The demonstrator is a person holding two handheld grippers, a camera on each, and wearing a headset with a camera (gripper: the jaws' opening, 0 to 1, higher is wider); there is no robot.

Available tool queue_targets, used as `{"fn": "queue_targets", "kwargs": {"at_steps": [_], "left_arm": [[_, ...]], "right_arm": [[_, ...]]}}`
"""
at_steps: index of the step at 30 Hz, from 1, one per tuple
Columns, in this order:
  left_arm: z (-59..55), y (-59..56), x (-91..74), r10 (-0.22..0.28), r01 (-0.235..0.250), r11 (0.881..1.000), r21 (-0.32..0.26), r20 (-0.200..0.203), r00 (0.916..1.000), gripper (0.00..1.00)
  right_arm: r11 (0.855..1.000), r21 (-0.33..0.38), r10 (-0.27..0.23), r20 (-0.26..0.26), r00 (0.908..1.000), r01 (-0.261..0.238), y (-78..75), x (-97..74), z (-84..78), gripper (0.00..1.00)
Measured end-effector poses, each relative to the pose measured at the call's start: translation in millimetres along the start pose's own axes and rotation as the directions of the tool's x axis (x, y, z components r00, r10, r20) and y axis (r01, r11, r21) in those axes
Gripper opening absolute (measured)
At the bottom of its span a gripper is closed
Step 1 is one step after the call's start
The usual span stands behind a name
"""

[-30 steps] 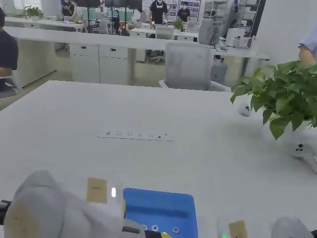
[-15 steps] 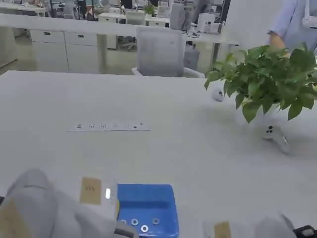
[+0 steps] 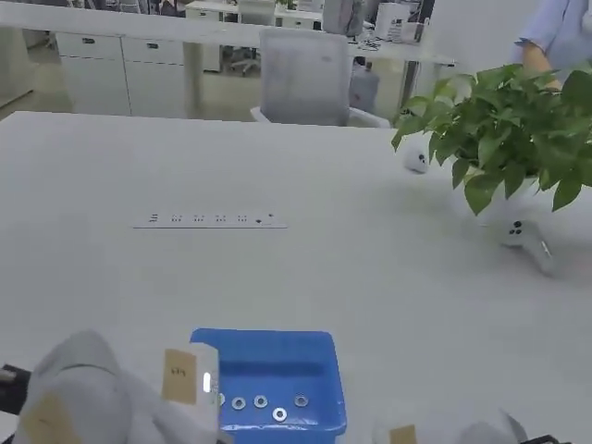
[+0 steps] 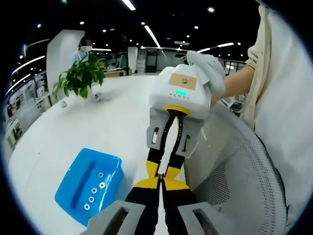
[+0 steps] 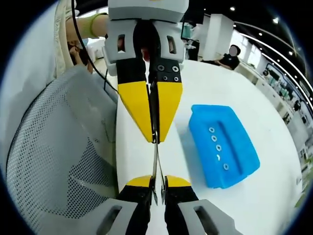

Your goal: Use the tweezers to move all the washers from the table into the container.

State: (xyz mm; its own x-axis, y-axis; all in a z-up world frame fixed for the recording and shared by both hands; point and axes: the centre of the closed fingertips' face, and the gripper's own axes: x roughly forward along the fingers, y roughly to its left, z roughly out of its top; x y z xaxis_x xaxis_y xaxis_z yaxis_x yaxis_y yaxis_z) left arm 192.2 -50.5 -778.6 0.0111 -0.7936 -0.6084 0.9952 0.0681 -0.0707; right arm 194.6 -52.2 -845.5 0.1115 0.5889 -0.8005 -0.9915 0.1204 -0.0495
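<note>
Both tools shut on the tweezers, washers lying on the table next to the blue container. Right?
Not quite. The washers lie inside the blue container, not beside it on the table; the head view shows this. The rest holds: the left tool and right tool are both shut on the tweezers.

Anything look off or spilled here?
Nothing spilled: the washers lie inside the blue container. One oddity: the left claw and the right claw meet tip to tip, both apparently pinching the same tweezers.
</note>
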Motion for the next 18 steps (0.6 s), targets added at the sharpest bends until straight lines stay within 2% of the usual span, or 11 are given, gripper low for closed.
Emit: {"fn": "queue_targets", "kwargs": {"at_steps": [7, 9, 14, 16, 18], "left_arm": [[-17.9, -1.2, 5.2, 0.043, -0.042, 0.999, 0.017, -0.056, 0.9975, 0.0], [-23.3, 0.7, 4.7, 0.055, -0.055, 0.998, -0.001, -0.074, 0.9957, 0.0], [-34.5, 1.3, 5.3, 0.063, -0.064, 0.998, -0.014, -0.099, 0.9931, 0.0], [-39.8, 1.4, 5.9, 0.067, -0.069, 0.998, -0.013, -0.117, 0.9909, 0.0], [-44.6, 1.1, 7.0, 0.067, -0.069, 0.997, -0.014, -0.136, 0.9885, 0.0]], "right_arm": [[1.0, 0.007, 0.002, 0.001, 1.0, -0.002, 0.5, 9.6, -5.7, 0.06], [1.0, 0.024, -0.005, 0.013, 0.9999, 0.004, -0.2, 10.4, -5.6, 0.07], [0.991, 0.133, -0.013, 0.089, 0.9959, 0.001, -1.1, 8.1, -0.7, 0.12], [0.985, 0.174, -0.03, 0.133, 0.9907, 0.007, -1.7, 1.7, 3.0, 0.18], [0.979, 0.201, -0.049, 0.15, 0.9874, 0.018, -2.6, -6.9, 0.9, 0.23]]}}
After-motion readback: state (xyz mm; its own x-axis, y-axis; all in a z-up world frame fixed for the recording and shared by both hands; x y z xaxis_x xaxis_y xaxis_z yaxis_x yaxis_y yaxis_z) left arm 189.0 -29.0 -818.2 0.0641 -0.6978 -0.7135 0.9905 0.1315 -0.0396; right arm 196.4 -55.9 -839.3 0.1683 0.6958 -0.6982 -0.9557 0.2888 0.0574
